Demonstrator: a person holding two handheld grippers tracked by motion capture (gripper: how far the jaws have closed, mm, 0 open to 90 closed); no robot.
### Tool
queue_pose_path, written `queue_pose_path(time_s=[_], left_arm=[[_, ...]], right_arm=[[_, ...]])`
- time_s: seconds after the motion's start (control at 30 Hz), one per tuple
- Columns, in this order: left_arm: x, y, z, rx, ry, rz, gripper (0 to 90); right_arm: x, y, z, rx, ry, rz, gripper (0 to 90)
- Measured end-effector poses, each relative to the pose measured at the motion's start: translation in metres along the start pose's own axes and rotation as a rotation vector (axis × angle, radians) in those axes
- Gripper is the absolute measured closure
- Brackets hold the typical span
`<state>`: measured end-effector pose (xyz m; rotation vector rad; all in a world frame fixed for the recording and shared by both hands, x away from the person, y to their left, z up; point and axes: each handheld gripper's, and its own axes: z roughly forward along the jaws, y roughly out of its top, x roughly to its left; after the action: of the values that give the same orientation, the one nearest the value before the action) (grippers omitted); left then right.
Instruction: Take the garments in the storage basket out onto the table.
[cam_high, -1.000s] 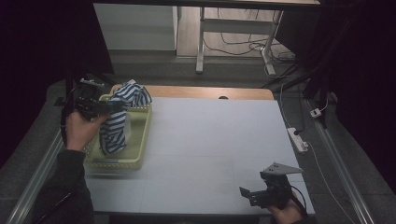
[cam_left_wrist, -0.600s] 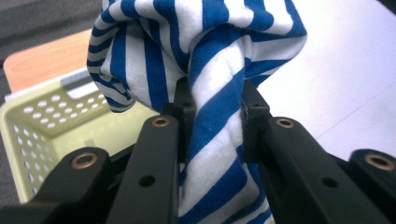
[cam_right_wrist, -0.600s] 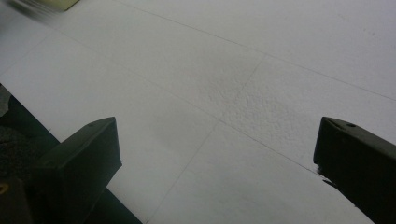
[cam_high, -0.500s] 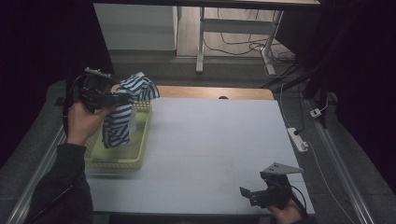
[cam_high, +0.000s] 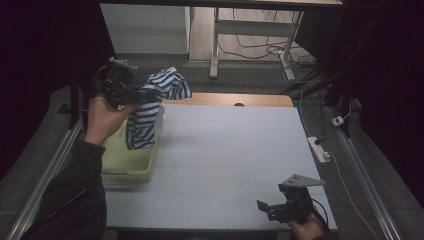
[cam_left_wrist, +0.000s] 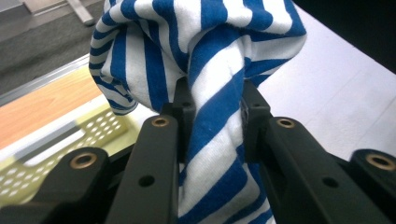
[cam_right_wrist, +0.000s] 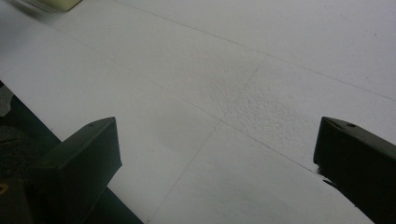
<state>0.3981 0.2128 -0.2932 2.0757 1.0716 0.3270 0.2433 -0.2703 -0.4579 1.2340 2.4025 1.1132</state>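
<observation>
Striped cloth (cam_left_wrist: 215, 116) pinched in left gripper (cam_left_wrist: 212, 109) jaws — right gripper (cam_right_wrist: 217, 154) gaping wide.

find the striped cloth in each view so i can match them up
High view: striped cloth at upper left, hanging from the left gripper above the yellow basket.
Left gripper view: centre, pinched between the jaws.
Right gripper view: not in it.
Shared landmark: the yellow basket.

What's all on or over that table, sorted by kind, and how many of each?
Striped cloth: 1, blue and white, pinched in the left gripper
Yellow basket: 1
Handheld grippers: 2, counting the right gripper
Total: 4
</observation>
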Motion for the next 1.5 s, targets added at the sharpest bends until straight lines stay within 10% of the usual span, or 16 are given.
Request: queue_pose_path(time_s=[0.73, 1.5], left_arm=[[-0.067, 0.044, 0.059, 0.002, -0.093, 0.157, 73.1], [-0.103, 0.031, 0.142, 0.036, -0.146, 0.241, 72.2]], right_arm=[[0.0, 0.0, 0.0, 0.0, 0.007, -0.005, 0.4], [0.001, -0.001, -0.001, -0.001, 0.011, -0.016, 0.4]])
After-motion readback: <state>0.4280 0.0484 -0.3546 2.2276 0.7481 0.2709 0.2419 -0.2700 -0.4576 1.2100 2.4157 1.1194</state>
